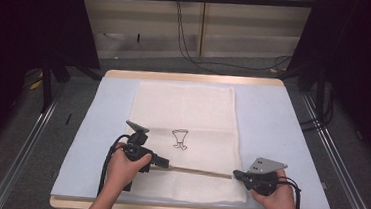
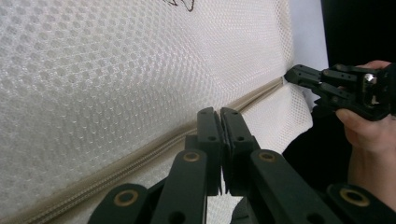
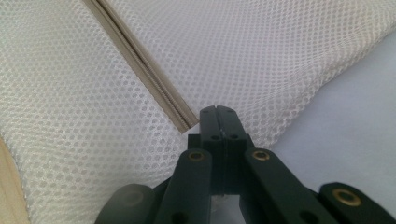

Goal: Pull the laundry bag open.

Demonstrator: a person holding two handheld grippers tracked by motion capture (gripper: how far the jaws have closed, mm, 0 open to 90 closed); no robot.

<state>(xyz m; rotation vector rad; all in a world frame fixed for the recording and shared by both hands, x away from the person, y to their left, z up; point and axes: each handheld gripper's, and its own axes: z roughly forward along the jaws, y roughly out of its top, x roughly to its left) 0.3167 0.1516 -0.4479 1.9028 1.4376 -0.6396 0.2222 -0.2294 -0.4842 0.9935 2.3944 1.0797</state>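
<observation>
Step judged: working beige zipper (image 1: 196, 171) of white mesh laundry bag (image 1: 188, 109) on pale blue table mat (image 1: 272, 121).

Left gripper (image 1: 165, 163): jaws together at zipper line, likely on slider; pinch itself hidden.

Right gripper (image 1: 236, 174): jaws together at zipper's end, bag edge beside tips; anchoring, probably.

Next: draw left gripper along zipper while right holds bag taut.

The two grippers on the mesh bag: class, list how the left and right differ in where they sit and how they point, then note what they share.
The left gripper sits partway along the zipper, over the mesh bag; the right gripper sits at the zipper's end, by the bag's edge. In the high view the left points rightwards, the right leftwards, facing each other. Both have their jaws shut; whether either pinches anything is unclear.
</observation>
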